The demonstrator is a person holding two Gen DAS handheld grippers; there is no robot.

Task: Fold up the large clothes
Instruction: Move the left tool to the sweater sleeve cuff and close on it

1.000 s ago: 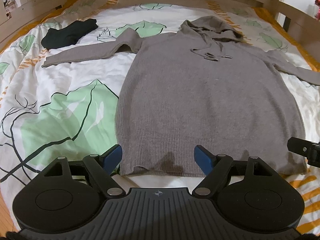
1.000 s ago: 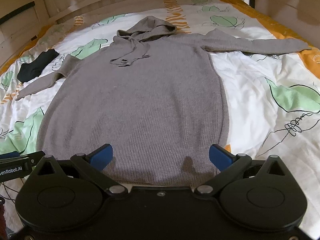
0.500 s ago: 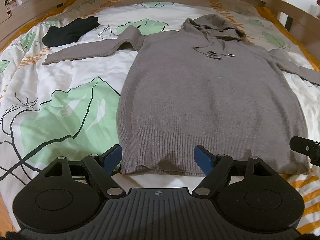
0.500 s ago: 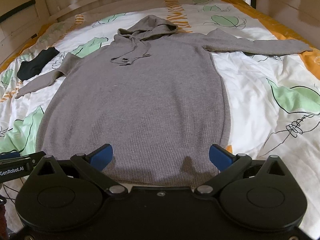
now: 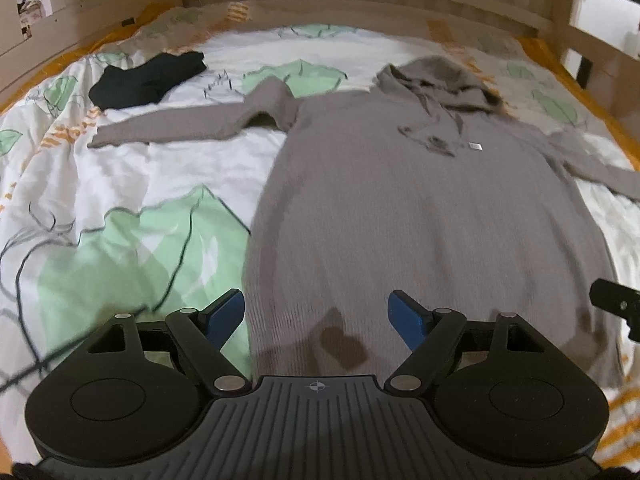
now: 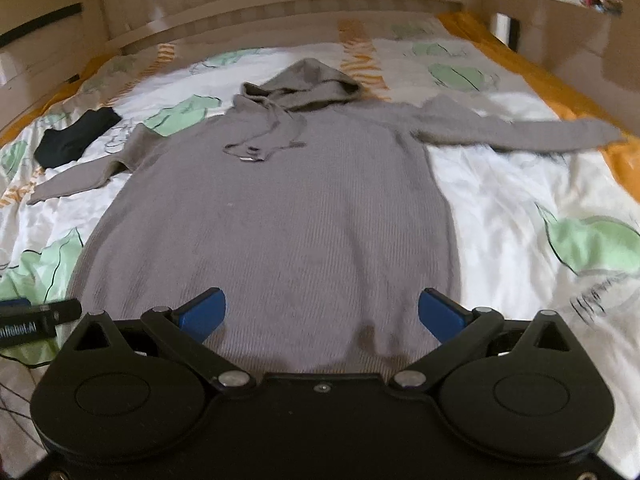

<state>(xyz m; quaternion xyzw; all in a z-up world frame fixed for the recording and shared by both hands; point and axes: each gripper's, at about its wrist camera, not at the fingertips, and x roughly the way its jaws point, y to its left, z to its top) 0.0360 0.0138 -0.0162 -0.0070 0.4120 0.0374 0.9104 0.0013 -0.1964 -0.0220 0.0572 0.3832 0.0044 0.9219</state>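
The left gripper has its blue fingers spread wide with nothing between them, poised over the bottom left corner of the grey hooded sweater. The right gripper is likewise wide open and empty, its fingers straddling the right part of the hem. The hem itself now runs out of sight under both gripper bodies, where a second ago a strip of sheet showed in front of it; both grippers have come forward and lower.

Either side of the sweater's body the leaf-print bedsheet lies bare, with open room out to the wooden bed frame.

The sweater lies flat, front up, hood toward the headboard, drawstrings loose on the chest, both sleeves stretched outward. A folded black garment sits well apart beyond the left sleeve. Both views are slightly smeared.
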